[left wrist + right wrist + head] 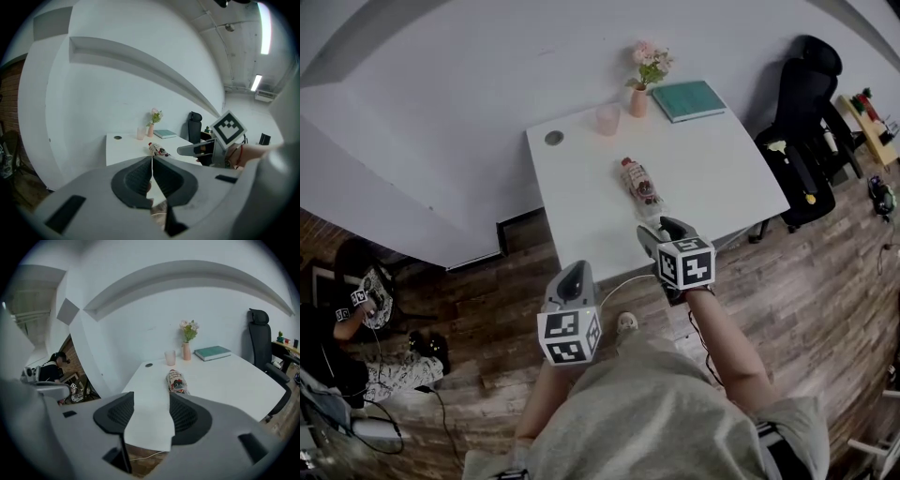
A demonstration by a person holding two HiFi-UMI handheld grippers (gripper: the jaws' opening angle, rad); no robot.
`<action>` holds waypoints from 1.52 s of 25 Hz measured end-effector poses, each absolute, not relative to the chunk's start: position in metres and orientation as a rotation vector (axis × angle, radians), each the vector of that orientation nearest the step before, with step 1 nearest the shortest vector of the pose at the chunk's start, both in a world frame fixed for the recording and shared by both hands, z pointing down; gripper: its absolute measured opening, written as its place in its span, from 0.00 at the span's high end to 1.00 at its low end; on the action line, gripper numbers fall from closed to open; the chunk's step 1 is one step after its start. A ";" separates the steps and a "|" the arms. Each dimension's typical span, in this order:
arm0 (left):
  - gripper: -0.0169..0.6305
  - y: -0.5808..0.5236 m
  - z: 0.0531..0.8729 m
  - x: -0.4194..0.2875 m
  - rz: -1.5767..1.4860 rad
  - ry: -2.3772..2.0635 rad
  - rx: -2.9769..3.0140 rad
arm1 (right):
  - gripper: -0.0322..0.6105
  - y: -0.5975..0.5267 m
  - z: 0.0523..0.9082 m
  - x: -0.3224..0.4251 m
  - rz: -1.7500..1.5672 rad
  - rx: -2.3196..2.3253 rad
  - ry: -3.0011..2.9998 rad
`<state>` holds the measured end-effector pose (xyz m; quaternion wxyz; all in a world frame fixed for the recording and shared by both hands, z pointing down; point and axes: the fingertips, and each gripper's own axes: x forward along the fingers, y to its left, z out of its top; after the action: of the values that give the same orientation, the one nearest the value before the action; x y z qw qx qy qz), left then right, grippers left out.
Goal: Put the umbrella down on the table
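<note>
The right hand-held gripper [149, 413] hangs at the near edge of the white rectangular bench [722, 178], its jaws standing well apart with nothing between them; only bare benchtop shows through the gap. Just ahead of its tips, clear of them, the folded red-and-white patterned umbrella [639, 181] lies flat on the bench, pointing away. The left hand-held gripper [152, 176] is held to the left of the right one and a little behind it, jaws pressed together, empty. Beyond the umbrella, along the far edge, stand a pale pink cup [607, 119], a pink vase of flowers [639, 101] and a teal book [689, 99].
</note>
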<state>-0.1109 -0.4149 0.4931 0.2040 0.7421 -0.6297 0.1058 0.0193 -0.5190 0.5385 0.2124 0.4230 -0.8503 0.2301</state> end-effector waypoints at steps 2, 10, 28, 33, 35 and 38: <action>0.96 -0.399 0.490 -0.113 0.294 -1.761 2.073 | 0.62 -0.499 0.527 0.018 0.633 1.187 -2.390; 0.96 -0.341 0.482 -0.120 0.276 -1.768 2.091 | 0.75 -0.421 0.499 0.015 0.592 1.246 -2.449; 0.96 -0.212 0.485 -0.127 0.237 -1.774 2.121 | 0.95 -0.270 0.483 0.015 0.525 1.349 -2.496; 0.96 -0.174 0.487 -0.127 0.233 -1.783 2.119 | 0.95 -0.230 0.482 0.016 0.517 1.363 -2.513; 0.96 -0.161 0.485 -0.127 0.226 -1.786 2.117 | 0.95 -0.215 0.483 0.016 0.507 1.361 -2.512; 0.96 -0.143 0.483 -0.125 0.222 -1.790 2.122 | 0.95 -0.194 0.483 0.018 0.482 1.364 -2.510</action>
<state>-0.1250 -0.1429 0.4832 0.1773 0.7498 -0.6326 0.0785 0.0180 -0.1938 0.4829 0.1218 0.4674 -0.8599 0.1651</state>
